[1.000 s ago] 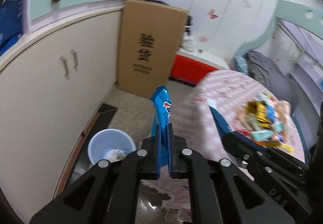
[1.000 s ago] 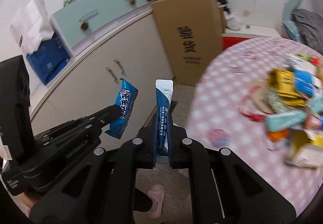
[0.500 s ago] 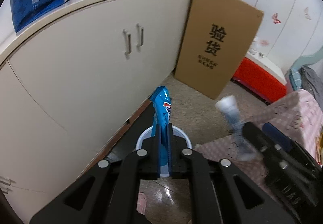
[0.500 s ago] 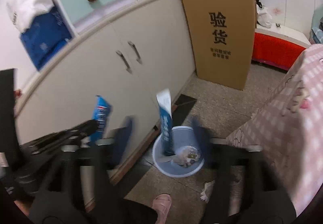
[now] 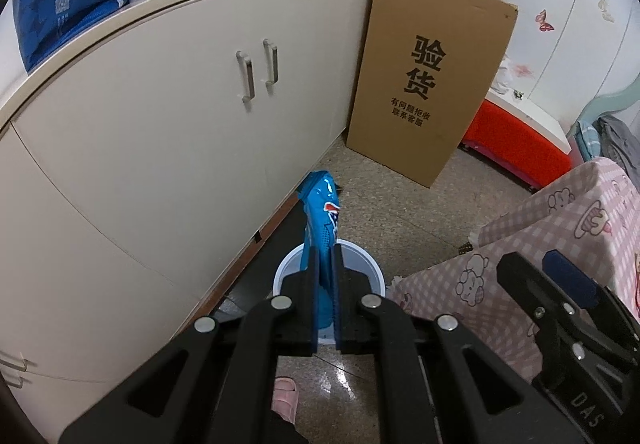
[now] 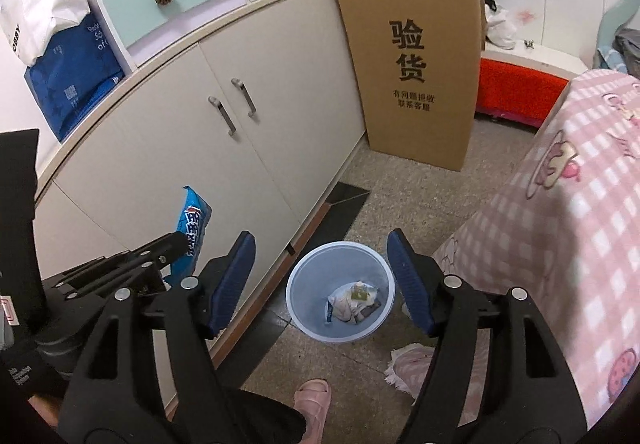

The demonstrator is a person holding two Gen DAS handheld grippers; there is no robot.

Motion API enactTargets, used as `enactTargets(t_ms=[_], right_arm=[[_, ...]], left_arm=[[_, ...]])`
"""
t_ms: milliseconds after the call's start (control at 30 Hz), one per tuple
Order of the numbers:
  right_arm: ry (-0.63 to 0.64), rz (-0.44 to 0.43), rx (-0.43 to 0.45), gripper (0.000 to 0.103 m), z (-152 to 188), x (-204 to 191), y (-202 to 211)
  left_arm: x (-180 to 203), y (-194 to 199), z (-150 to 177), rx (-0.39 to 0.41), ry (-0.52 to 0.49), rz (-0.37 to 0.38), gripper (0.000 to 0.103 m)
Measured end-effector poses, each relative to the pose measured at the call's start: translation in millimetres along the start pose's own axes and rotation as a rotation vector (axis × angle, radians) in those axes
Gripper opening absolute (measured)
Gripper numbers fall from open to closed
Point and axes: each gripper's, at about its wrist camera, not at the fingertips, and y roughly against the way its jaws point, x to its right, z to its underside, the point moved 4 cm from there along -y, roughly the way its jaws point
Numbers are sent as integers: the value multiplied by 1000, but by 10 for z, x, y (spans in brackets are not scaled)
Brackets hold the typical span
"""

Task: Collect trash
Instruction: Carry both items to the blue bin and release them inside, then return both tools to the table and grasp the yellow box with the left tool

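Note:
My left gripper [image 5: 326, 264] is shut on a blue snack wrapper [image 5: 322, 220] and holds it upright over the pale blue trash bin [image 5: 370, 268] on the floor. The wrapper also shows in the right wrist view [image 6: 192, 232], left of the bin. My right gripper [image 6: 322, 276] is open and empty, its jaws spread wide above the bin [image 6: 340, 332]. Crumpled trash [image 6: 354, 302] lies in the bin's bottom.
A cream cabinet [image 6: 240, 148] runs along the left. A tall cardboard box [image 6: 416, 56] leans at the back, next to a red-fronted bench [image 6: 520, 88]. A table with a pink checked cloth [image 6: 580, 244] is on the right. A pink slipper [image 6: 314, 400] is below.
My right gripper has opened and the blue-and-white packet it held is gone from its jaws. Both grippers swung from the table to above the bin.

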Motion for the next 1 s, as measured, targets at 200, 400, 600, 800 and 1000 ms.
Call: enactTargets(t_ms=[200, 400, 600, 800, 1000], right_arm=[[-2, 11, 34, 70, -15, 12, 89], [-23, 26, 92, 71, -99, 93, 174], [-60, 45, 118, 71, -177, 222, 153], [-77, 48, 117, 71, -171, 290, 171], [-87, 43, 119, 71, -152, 301, 310]], left_arm=[[78, 59, -4, 11, -15, 4, 6], [164, -7, -77, 8, -20, 14, 6], [263, -97, -243, 21, 4, 36, 8], [269, -143, -273, 19, 16, 21, 67], [209, -10, -218, 16, 28, 12, 67]])
